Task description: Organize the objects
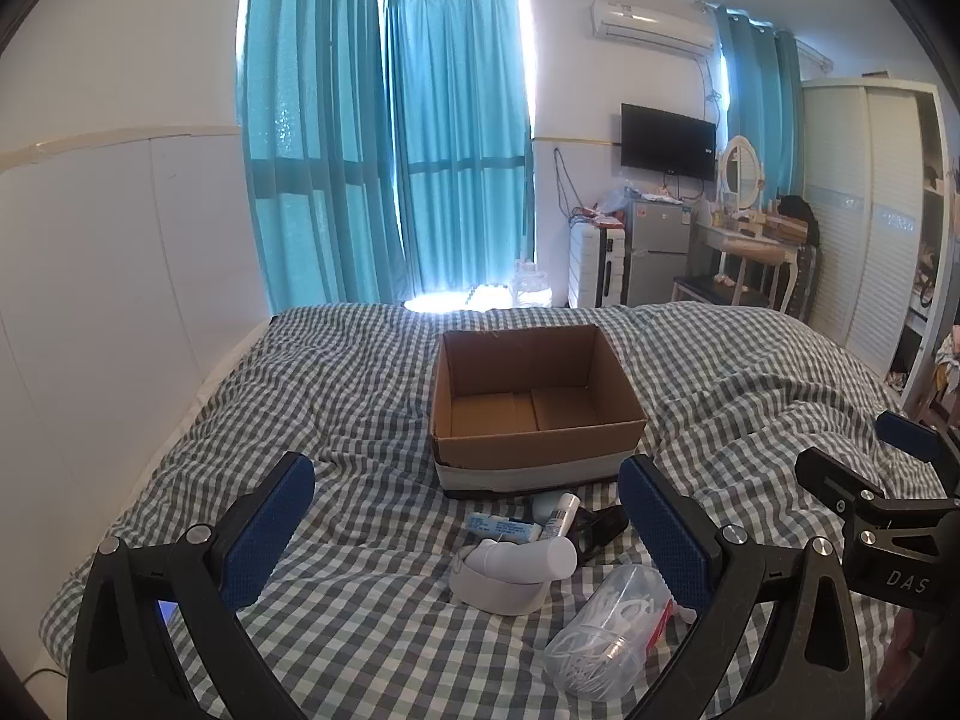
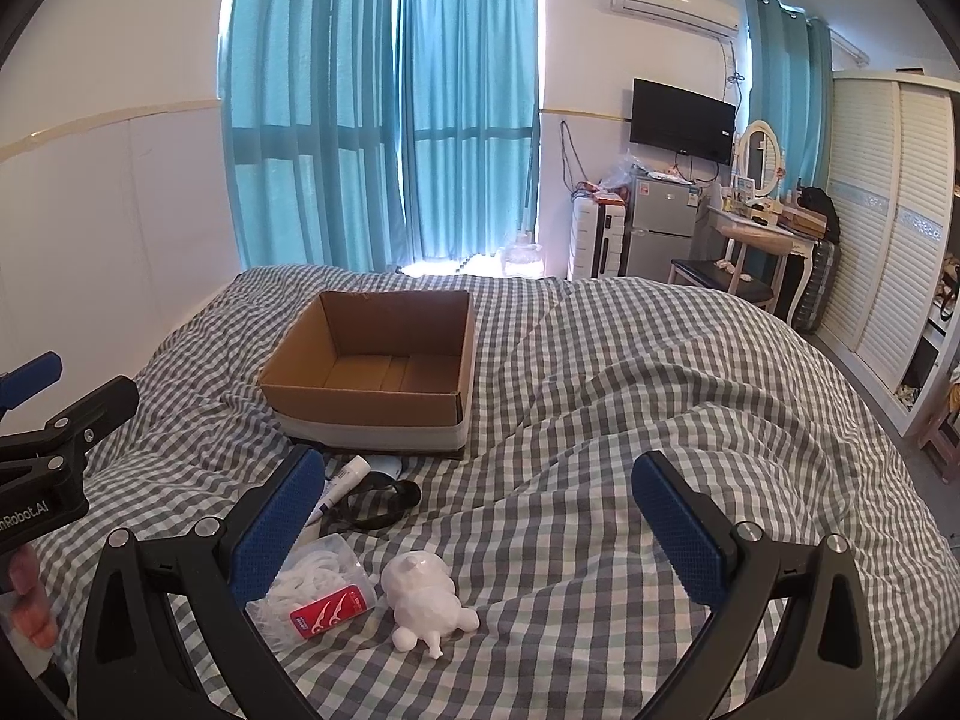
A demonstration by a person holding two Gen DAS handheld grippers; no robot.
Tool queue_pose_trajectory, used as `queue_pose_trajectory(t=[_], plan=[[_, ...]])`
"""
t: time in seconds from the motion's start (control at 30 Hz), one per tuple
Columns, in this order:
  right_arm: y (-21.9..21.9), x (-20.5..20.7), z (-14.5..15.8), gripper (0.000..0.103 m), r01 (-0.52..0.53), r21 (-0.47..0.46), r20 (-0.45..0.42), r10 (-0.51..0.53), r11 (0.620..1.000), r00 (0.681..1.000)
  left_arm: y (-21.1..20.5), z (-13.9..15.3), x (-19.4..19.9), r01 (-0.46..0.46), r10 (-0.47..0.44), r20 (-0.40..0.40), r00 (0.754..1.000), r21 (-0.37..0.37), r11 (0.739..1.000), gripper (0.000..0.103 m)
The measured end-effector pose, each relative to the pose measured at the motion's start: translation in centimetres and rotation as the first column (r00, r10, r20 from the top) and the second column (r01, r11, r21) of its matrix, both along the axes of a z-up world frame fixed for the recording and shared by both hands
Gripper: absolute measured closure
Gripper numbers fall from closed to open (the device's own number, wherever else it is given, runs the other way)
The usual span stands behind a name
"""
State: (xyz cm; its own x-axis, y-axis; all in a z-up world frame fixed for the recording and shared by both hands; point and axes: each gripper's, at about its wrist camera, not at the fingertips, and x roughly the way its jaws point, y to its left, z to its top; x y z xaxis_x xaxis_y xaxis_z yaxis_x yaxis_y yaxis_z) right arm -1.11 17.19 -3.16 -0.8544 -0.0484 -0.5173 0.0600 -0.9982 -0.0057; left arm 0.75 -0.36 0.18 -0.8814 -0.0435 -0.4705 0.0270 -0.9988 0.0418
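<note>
An open, empty cardboard box [image 1: 528,402] sits on the checked bed; it also shows in the right wrist view [image 2: 372,360]. In front of it lie a white tube [image 1: 561,516], a blue-labelled tube [image 1: 501,527], a black item [image 1: 600,528], a white cup-like holder [image 1: 504,576] and a clear floss-pick jar [image 1: 606,630]. The right wrist view shows the jar [image 2: 318,594], black goggles [image 2: 378,501] and a white figurine [image 2: 426,600]. My left gripper [image 1: 474,534] is open above the pile. My right gripper [image 2: 480,522] is open above the figurine.
The checked duvet [image 2: 630,420] is rumpled, with a raised fold at right. A white wall panel [image 1: 120,276] runs along the bed's left. Beyond the bed stand a suitcase [image 1: 594,267], a small fridge [image 1: 657,246], a dressing table [image 1: 750,240] and a wardrobe [image 1: 864,210].
</note>
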Motion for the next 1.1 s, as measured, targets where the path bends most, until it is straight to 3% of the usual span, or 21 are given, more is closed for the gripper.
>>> queue_pose_trajectory(t=[0.8,1.1], plan=[[-0.7,0.4,0.2,0.0,-0.025,0.003,-0.017,0.025,1.0,1.0,-0.4,0.0,0.2,-0.012,0.012,-0.006,1.0,-0.002,1.0,0.0],[-0.1,0.9,0.9,0.0,0.028,-0.001,-0.058,-0.028,1.0,0.998,-0.4,0.2,0.3,-0.001,0.001,-0.009,1.0,0.003,1.0,0.0]])
